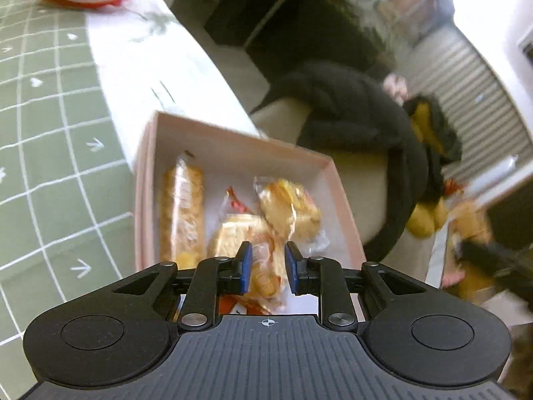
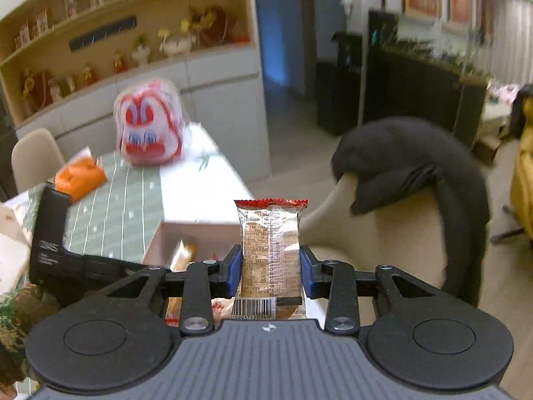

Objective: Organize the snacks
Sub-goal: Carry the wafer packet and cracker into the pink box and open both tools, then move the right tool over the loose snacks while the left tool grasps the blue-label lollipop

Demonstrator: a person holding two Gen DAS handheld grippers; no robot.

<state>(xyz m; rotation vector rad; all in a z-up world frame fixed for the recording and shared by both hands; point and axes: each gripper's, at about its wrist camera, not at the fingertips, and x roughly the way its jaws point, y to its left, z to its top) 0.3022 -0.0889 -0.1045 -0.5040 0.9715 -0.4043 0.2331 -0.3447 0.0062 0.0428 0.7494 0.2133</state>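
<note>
While several wrapped snacks (image 1: 266,220) already lie in the pink box (image 1: 343,200), the right gripper (image 2: 270,266) clamps another snack packet (image 2: 270,250); the left gripper (image 1: 267,266) hovers empty, narrowly parted.

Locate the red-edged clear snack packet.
Right wrist view, centre: the red-edged clear snack packet stands upright, clamped in the right gripper, above the pink cardboard box.

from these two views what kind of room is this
Most likely a home dining or living area: a wooden display shelf lined with figurines, a table under a green grid cloth, and a beige chair with a dark coat draped over it.
</note>
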